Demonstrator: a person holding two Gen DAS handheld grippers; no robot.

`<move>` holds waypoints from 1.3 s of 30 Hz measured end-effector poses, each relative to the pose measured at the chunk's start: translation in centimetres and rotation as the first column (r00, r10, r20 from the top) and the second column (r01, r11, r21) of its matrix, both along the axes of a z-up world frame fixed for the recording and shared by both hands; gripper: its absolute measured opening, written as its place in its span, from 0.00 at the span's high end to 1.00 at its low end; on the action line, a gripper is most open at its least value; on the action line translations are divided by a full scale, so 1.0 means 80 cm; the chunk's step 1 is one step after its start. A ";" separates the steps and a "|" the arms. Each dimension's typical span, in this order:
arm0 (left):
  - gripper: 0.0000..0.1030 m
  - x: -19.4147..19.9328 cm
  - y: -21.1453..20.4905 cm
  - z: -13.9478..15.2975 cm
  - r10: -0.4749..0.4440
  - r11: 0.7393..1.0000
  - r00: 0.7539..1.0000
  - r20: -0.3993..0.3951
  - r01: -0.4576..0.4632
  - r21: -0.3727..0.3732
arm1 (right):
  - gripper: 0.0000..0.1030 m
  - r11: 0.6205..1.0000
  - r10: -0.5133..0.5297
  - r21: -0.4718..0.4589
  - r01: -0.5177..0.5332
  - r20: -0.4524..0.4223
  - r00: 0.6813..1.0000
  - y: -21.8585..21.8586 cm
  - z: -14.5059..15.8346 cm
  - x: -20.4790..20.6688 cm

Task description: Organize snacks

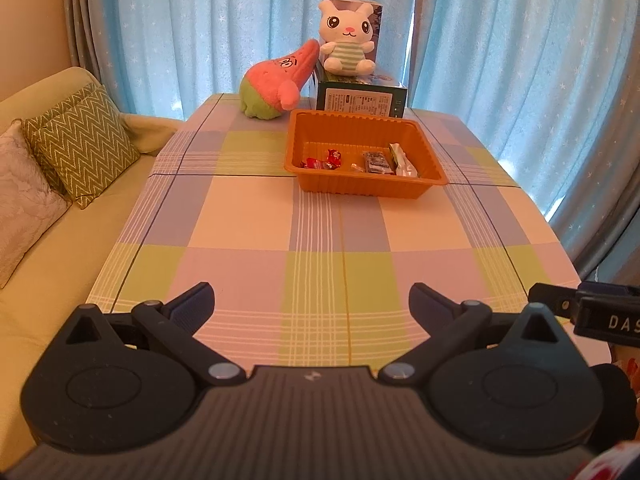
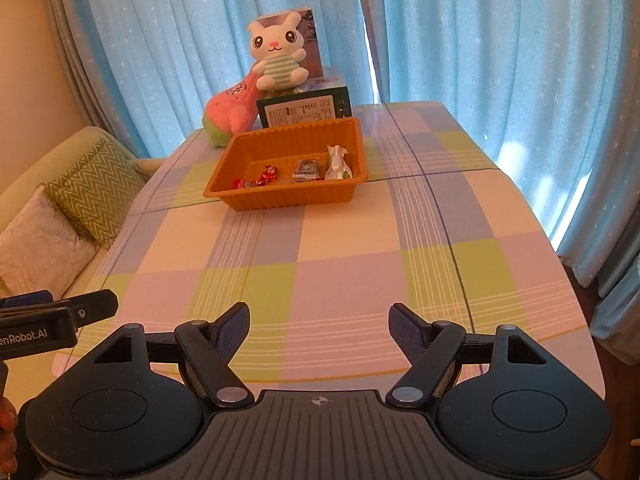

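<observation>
While the left wrist view shows the left gripper [image 1: 312, 300] with jaws wide and empty over the checked desk [image 1: 240, 208], the orange tray [image 1: 362, 128] of snacks [image 1: 376, 162] sitting far off, the right wrist view shows the right gripper [image 2: 319, 322] likewise spread, holding nothing.

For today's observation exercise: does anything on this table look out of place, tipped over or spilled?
Only one thing: the pink plush is tipped, leaning on the green box where the rabbit plush sits upright. The snacks lie inside the orange tray; nothing has spilled onto the tablecloth.
</observation>
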State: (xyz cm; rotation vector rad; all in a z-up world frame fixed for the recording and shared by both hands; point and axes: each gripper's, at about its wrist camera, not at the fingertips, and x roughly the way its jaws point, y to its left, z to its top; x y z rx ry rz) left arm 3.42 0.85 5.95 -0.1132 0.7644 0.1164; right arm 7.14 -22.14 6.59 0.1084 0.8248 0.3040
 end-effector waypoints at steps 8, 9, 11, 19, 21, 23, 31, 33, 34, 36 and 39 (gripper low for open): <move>0.00 -0.007 -0.004 0.002 -0.009 1.000 1.000 -0.005 0.009 0.001 | 0.26 1.000 0.000 -0.007 0.000 0.004 1.000 -0.001 0.009 -0.012; 0.00 -0.008 -0.005 0.003 -0.011 1.000 1.000 -0.005 0.011 0.003 | 0.26 1.000 -0.001 -0.006 0.001 0.005 1.000 -0.001 0.010 -0.013; 0.00 -0.010 -0.007 0.003 -0.014 1.000 1.000 -0.005 0.014 0.004 | 0.26 1.000 -0.001 -0.010 0.001 0.010 1.000 0.000 0.012 -0.014; 0.00 -0.015 -0.012 0.002 -0.034 0.999 0.999 -0.013 0.035 0.011 | 0.26 1.000 0.006 -0.014 -0.006 0.024 1.000 0.000 0.018 -0.016; 0.00 -0.016 -0.013 0.002 -0.035 0.999 0.999 -0.013 0.035 0.010 | 0.26 1.000 0.009 -0.014 -0.008 0.024 1.000 0.000 0.018 -0.017; 0.00 -0.017 -0.013 0.001 -0.035 0.999 0.999 -0.016 0.035 0.006 | 0.26 1.000 0.012 -0.015 -0.011 0.024 1.000 0.000 0.018 -0.019; 0.00 -0.018 -0.016 0.001 -0.043 0.999 0.999 -0.013 0.043 0.001 | 0.26 1.000 0.017 -0.018 -0.017 0.021 1.000 0.002 0.018 -0.020; 0.00 -0.017 -0.015 0.001 -0.045 0.999 0.999 -0.012 0.045 0.000 | 0.26 1.000 0.018 -0.019 -0.017 0.022 1.000 0.001 0.018 -0.022; 0.00 -0.017 -0.015 0.001 -0.046 0.999 0.999 -0.012 0.046 -0.002 | 0.26 1.000 0.018 -0.020 -0.017 0.022 1.000 0.001 0.017 -0.022; 0.00 -0.017 -0.014 0.001 -0.045 0.999 0.999 -0.012 0.045 -0.004 | 0.26 1.000 0.018 -0.019 -0.017 0.019 1.000 0.001 0.017 -0.022; 0.00 -0.017 -0.015 0.001 -0.046 0.999 0.999 -0.012 0.046 -0.003 | 0.26 1.000 0.021 -0.019 -0.021 0.014 1.000 0.001 0.016 -0.021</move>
